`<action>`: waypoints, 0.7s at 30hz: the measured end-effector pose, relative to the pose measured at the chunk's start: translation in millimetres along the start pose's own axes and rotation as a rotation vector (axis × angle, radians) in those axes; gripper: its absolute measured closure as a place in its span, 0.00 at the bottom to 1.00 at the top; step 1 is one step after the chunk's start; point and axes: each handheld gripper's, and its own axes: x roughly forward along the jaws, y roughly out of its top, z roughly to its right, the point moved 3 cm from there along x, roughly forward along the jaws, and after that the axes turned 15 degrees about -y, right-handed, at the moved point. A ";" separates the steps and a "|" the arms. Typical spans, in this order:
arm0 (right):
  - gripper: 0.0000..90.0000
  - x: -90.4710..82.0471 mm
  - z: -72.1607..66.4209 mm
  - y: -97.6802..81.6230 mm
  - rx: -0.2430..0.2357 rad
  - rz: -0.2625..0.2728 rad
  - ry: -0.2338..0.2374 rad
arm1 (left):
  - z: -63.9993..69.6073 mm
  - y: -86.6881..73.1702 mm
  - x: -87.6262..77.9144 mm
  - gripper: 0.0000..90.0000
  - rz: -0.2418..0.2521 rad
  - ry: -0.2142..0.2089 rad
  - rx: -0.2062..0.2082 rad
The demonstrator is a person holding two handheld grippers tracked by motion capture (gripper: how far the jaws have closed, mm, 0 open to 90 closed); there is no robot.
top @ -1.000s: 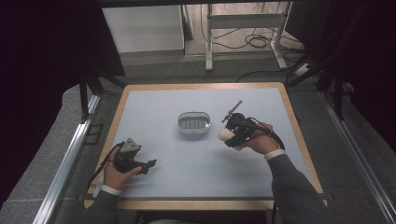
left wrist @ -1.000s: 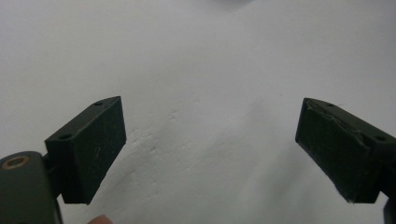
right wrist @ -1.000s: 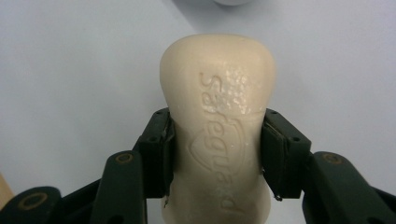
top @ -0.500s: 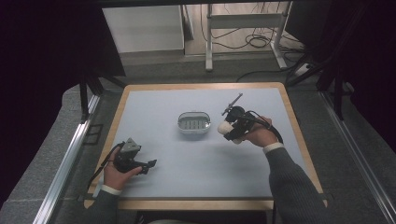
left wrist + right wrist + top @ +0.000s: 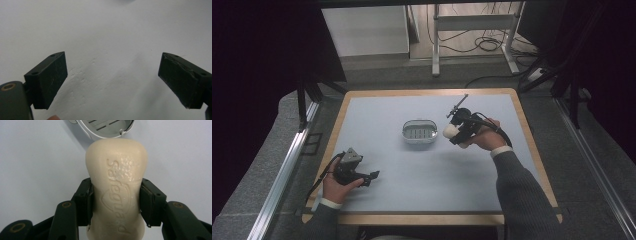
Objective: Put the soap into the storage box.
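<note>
A cream bar of soap [image 5: 116,187] with raised lettering is clamped at its waist between the two black jaws of my right gripper [image 5: 116,203]. From above, the right gripper [image 5: 455,134] holds the soap [image 5: 450,132] just right of a small metal soap dish [image 5: 419,131] with a slotted floor, a little above the table. The dish's rim [image 5: 105,130] shows right beyond the soap's tip. My left gripper [image 5: 371,176] rests near the table's front left, open, with bare mat between its pads [image 5: 48,78].
A pale blue mat [image 5: 432,170] covers the wooden-edged table [image 5: 422,218]. Dark floor surrounds it, with metal rails at both sides. Beyond the far edge stand a white cabinet [image 5: 364,30] and a metal frame with cables [image 5: 477,35].
The right gripper has carried the soap a little up and leftward toward the dish. The left gripper has stayed in place.
</note>
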 end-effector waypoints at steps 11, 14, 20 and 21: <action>0.55 4.4 3.2 12.8 -0.009 0.012 -0.003 | 0.2 -0.1 1.0 0.10 -0.004 -0.001 0.001; 0.55 5.7 4.8 16.3 -0.014 0.009 -0.005 | 0.2 -0.1 0.9 0.10 -0.004 0.000 0.001; 0.55 5.7 7.6 24.6 -0.024 0.017 -0.009 | 0.2 -0.1 1.3 0.10 -0.005 -0.002 0.002; 0.55 5.6 7.8 26.1 -0.021 0.020 -0.009 | 0.2 -0.1 1.3 0.10 -0.005 -0.001 0.002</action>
